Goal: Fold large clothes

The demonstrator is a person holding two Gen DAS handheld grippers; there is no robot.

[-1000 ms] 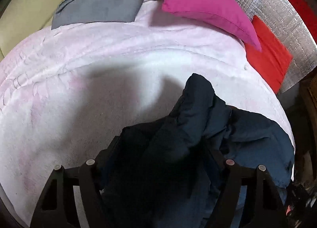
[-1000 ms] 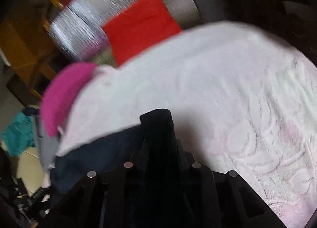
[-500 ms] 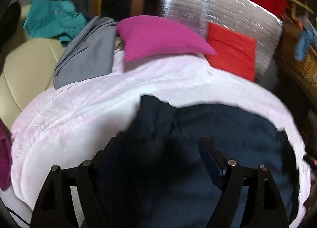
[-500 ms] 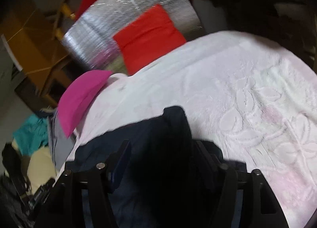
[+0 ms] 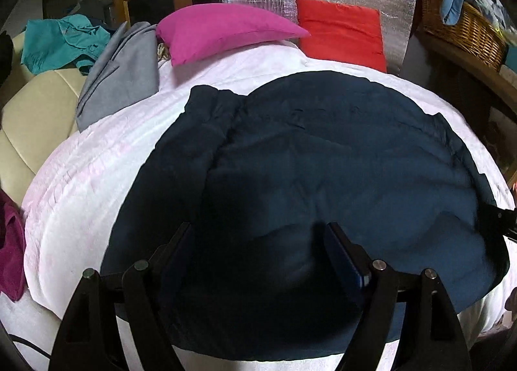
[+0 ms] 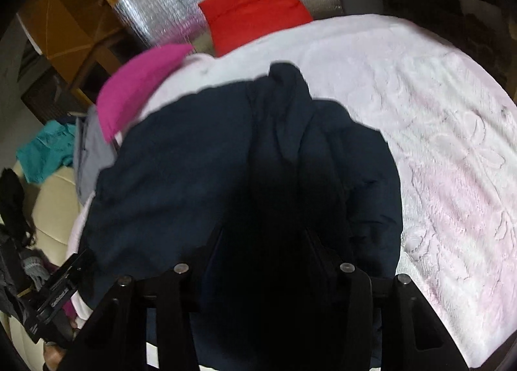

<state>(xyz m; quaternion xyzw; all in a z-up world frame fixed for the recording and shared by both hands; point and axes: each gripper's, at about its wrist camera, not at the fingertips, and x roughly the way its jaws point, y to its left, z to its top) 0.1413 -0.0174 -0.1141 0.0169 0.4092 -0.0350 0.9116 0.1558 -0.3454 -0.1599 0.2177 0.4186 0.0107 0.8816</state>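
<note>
I have the soft, floppy navy garment [image 5: 323,158] spread on the bed [image 5: 74,209], left gripper [image 5: 258,242] jaws apart, right gripper [image 6: 261,242] state unclear, best grabbed at corners.

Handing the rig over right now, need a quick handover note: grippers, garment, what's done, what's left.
Left gripper: jaws wide apart above the navy garment; no grip visible.
Right gripper: jaws apart, just been shifting; dark cloth lies between them, grip unclear.
Garment: spread over the pale bedspread, a ridge of bunched cloth at the right gripper's side.
Done: laid out.
Left: smooth the ridge, probably, then all folds.
</note>
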